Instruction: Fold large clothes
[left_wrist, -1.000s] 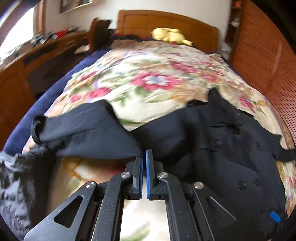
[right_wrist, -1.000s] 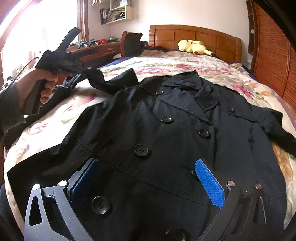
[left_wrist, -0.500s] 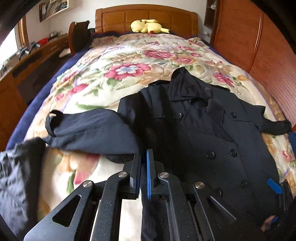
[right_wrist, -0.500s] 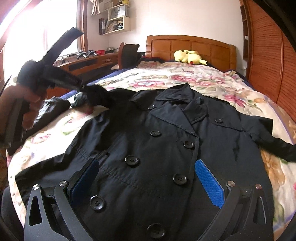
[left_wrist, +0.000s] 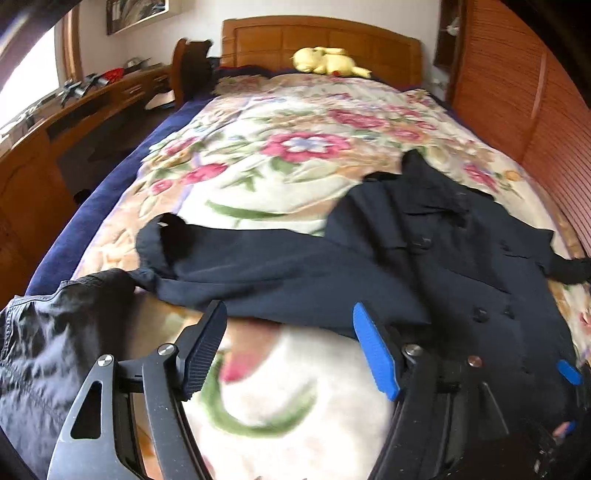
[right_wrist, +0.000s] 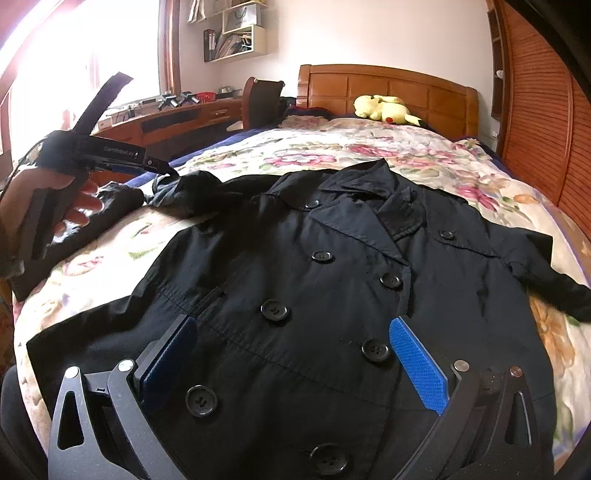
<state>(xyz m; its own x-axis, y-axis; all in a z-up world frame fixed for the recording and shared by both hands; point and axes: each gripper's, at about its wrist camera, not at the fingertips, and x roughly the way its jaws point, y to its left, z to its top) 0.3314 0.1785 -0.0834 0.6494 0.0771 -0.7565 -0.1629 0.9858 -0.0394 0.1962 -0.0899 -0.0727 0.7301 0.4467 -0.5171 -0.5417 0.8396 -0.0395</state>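
Note:
A black double-breasted coat lies front up on the floral bedspread, collar toward the headboard. Its left sleeve stretches out sideways across the bed, cuff at the far left. My left gripper is open and empty, just in front of the sleeve's lower edge; it also shows in the right wrist view, held by a hand. My right gripper is open over the coat's lower front, jaws wide, holding nothing. The right sleeve lies out to the right.
Another dark garment is bunched at the bed's left edge. A yellow plush toy lies by the wooden headboard. A wooden desk and chair stand left of the bed; a slatted wooden wall runs along the right.
My left gripper, shut on the sleeve before, has opened and let it drop flat on the bed. The right gripper has stayed open over the coat.

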